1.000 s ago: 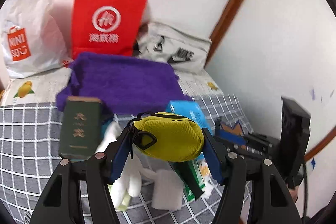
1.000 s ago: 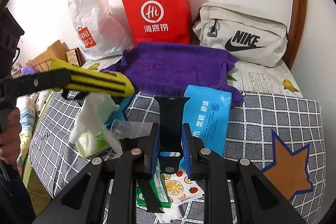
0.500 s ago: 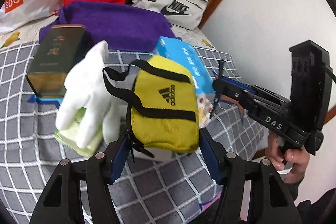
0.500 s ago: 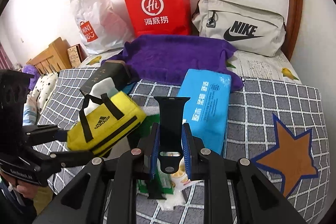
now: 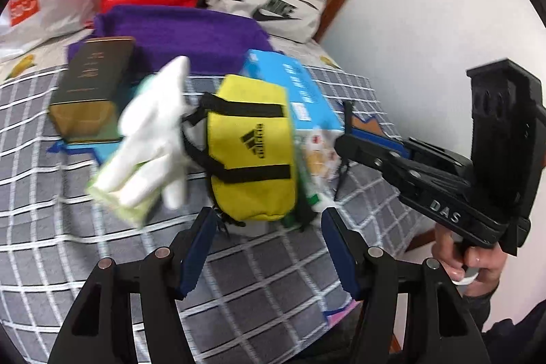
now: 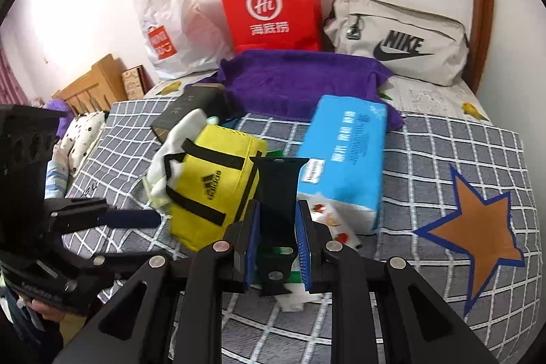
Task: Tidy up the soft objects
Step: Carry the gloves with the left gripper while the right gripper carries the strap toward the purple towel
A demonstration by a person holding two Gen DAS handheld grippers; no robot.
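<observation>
Grey checked bedspread (image 6: 443, 159) by white wall; left tool (image 5: 266, 227) spread, empty; right tool (image 6: 277, 239) clamping black strap (image 6: 278, 190).

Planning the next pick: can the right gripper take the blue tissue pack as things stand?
Probably not yet. The right gripper is shut on the black strap, so its jaws are occupied, though the blue tissue pack lies uncovered just ahead.

Left tool (image 5: 268, 227) agape, right tool (image 6: 278, 239) clamped

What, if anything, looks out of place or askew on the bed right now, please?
The yellow pouch lies tilted on a heap, propped partly over a white glove and some packets rather than flat on the checked cover. Nothing looks spilled or damaged.
</observation>
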